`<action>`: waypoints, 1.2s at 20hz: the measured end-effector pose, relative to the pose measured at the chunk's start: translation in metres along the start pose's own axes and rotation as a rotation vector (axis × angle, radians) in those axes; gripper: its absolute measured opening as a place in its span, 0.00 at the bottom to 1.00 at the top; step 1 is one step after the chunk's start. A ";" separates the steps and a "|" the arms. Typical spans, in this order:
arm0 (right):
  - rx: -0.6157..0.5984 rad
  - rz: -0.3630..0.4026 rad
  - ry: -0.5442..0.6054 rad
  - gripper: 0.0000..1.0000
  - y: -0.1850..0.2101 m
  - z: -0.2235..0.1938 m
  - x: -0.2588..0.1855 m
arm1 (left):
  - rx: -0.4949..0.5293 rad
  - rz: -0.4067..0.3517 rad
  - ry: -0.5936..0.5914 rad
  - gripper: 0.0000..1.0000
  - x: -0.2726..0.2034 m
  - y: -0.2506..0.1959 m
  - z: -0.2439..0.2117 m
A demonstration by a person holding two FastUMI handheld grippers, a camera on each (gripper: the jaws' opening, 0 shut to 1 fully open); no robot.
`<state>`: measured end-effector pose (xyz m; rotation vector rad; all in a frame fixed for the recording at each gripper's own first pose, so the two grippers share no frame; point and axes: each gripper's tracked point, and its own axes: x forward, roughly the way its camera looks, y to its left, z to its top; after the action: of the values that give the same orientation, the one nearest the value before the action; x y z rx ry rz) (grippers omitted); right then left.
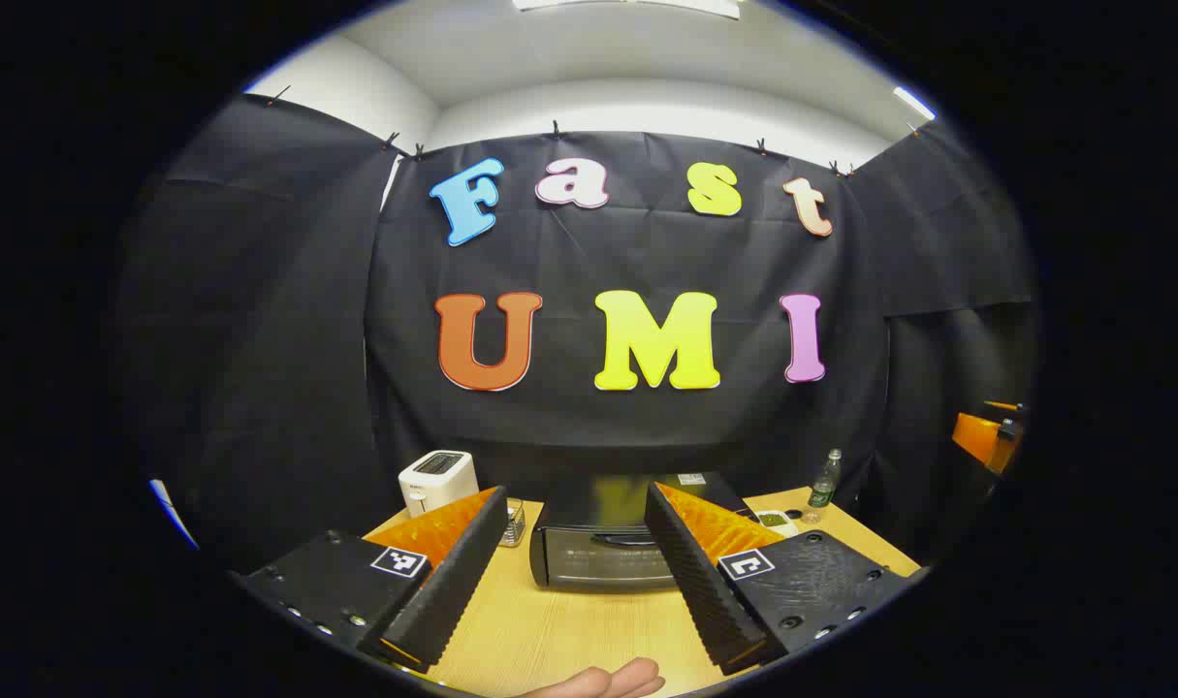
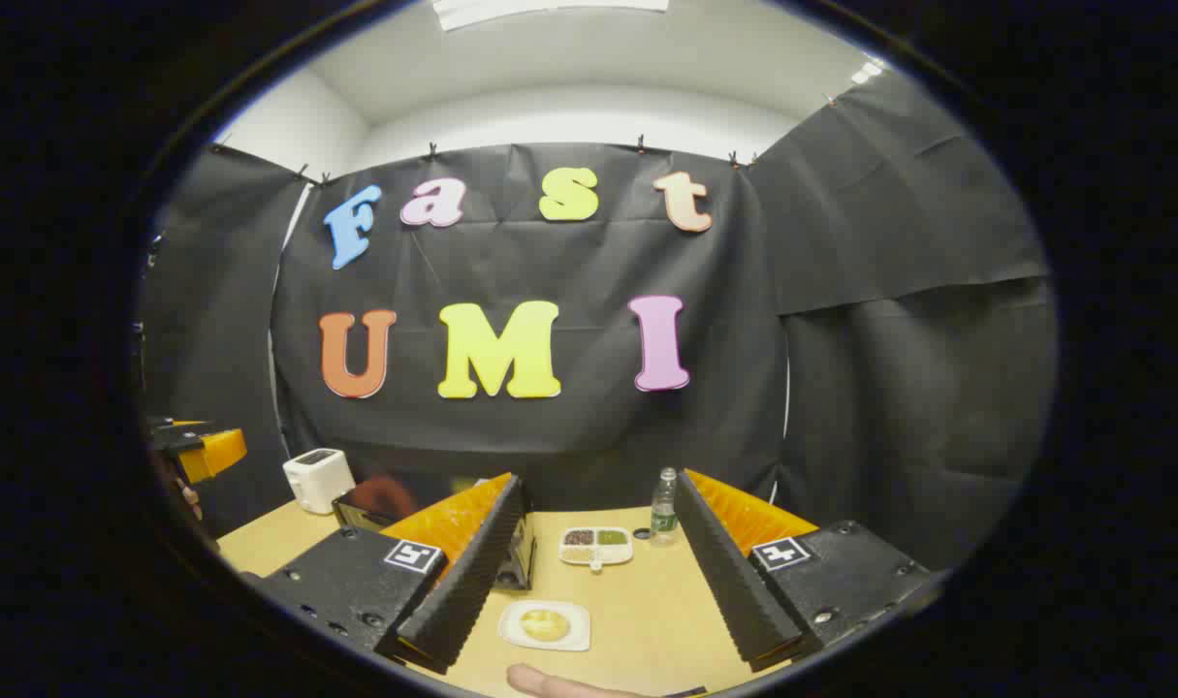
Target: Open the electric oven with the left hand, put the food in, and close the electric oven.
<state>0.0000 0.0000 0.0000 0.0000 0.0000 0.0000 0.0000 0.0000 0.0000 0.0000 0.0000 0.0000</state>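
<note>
The black electric oven stands on the wooden table with its door shut and a handle along the door's top. My left gripper is open, hanging in front of the oven and apart from it. A white square plate with yellow food lies on the table near the front, below my open right gripper, which holds nothing. In the right gripper view the oven sits to the left, partly hidden behind the left finger.
A white toaster stands left of the oven, with a small glass jar beside it. A green bottle and a white divided dish sit right of the oven. A person's fingertip shows at the table's front edge.
</note>
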 end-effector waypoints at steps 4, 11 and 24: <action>0.000 -0.009 0.008 0.96 -0.007 0.000 0.007 | 0.013 -0.013 0.020 0.94 0.004 -0.007 -0.004; -0.003 0.008 -0.006 0.96 -0.013 0.014 0.018 | -0.013 -0.027 -0.007 0.93 0.019 -0.012 0.016; -0.008 0.036 -0.046 0.96 -0.019 0.038 0.024 | -0.007 -0.120 0.205 0.94 0.123 -0.057 -0.060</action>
<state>0.0238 -0.0187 0.0383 -0.0081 -0.0461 0.0363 0.1229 -0.0566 -0.0599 -0.0071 0.2049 -0.1203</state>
